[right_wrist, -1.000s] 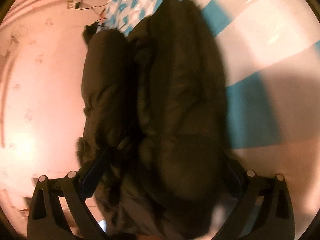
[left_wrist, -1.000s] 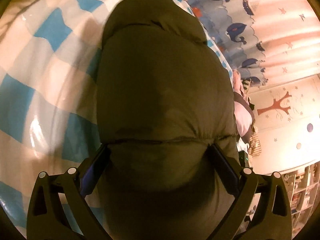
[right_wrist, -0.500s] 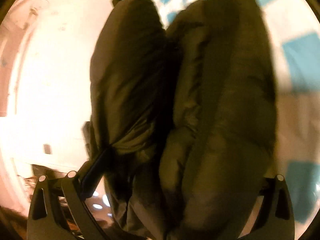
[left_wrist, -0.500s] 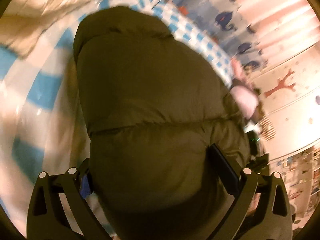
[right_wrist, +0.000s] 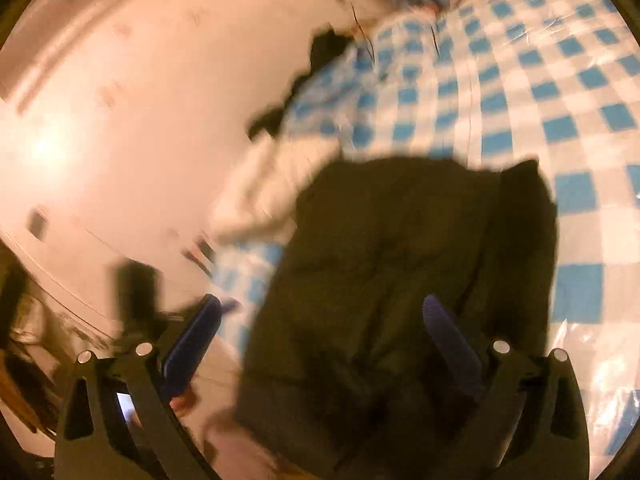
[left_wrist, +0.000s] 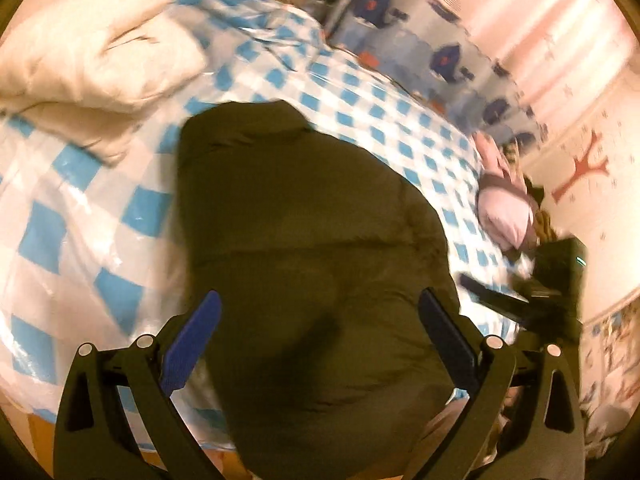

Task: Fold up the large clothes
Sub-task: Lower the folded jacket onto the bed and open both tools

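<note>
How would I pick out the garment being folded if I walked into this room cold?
Find the bed covered by the blue-and-white checked sheet. On its near side lies the dark olive puffer jacket, bulky and quilted, between the blue fingers of the left gripper. Unlike the cream bedding bunched beside it, it is the only dark, puffy item lying in the open on the sheet.

A blue-and-white checked cover (left_wrist: 384,124) spreads over the bed, a cream pillow (left_wrist: 96,60) at its far corner, a whale-print curtain (left_wrist: 452,56) behind.
</note>
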Tool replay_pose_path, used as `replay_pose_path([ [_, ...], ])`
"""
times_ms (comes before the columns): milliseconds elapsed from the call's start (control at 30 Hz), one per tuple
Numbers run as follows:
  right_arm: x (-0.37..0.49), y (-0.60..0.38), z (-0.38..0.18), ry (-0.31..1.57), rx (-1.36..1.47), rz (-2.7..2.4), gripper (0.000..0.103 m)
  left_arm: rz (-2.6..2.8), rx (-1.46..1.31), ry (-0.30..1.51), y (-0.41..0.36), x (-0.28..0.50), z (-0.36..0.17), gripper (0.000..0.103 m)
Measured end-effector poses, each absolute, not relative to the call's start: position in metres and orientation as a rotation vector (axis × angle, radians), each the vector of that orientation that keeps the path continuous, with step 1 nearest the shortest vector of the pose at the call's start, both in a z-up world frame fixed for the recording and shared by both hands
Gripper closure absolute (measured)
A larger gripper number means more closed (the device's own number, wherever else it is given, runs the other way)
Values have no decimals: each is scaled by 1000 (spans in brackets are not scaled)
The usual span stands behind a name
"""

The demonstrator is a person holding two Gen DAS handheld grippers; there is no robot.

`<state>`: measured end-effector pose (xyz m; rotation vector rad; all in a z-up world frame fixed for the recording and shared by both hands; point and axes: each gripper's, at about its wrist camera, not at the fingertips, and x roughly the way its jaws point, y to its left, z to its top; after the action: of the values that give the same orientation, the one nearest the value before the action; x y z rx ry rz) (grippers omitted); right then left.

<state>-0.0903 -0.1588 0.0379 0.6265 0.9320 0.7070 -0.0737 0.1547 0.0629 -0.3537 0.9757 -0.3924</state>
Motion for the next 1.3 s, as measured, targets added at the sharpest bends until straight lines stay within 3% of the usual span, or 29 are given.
replay_pose_path([
  [100,-101,-148,-49,1139,701,629,5,-388,-270,1029,127,-79,41,8],
  [167,-118,-150,-69,1131,732,662,5,-343,-155,1059,111,-84,26,8],
  [267,-127,-156,-45,1090,703,629,6,-335,-53,1037,103,-97,25,8],
  [433,-111,-191,35,774,694,536,6,-351,-67,1033,109,-97,24,8],
  [533,-69,-162,54,776,632,608,6,-348,-77,1027,107,-96,19,8],
  [700,10,-136,-47,1086,568,413,5,-360,-91,992,105,-99,19,8],
  [800,1,-157,-73,1099,647,406,7,-326,-69,964,97,-103,26,8],
  [933,-18,-166,-45,1095,553,370,7,-210,-76,955,93,-108,28,8],
  [1133,-111,-169,31,900,406,344,7,-71,-99,915,98,-132,37,8],
  [1300,-181,-154,50,817,310,292,7,-12,-53,833,95,-165,54,8],
])
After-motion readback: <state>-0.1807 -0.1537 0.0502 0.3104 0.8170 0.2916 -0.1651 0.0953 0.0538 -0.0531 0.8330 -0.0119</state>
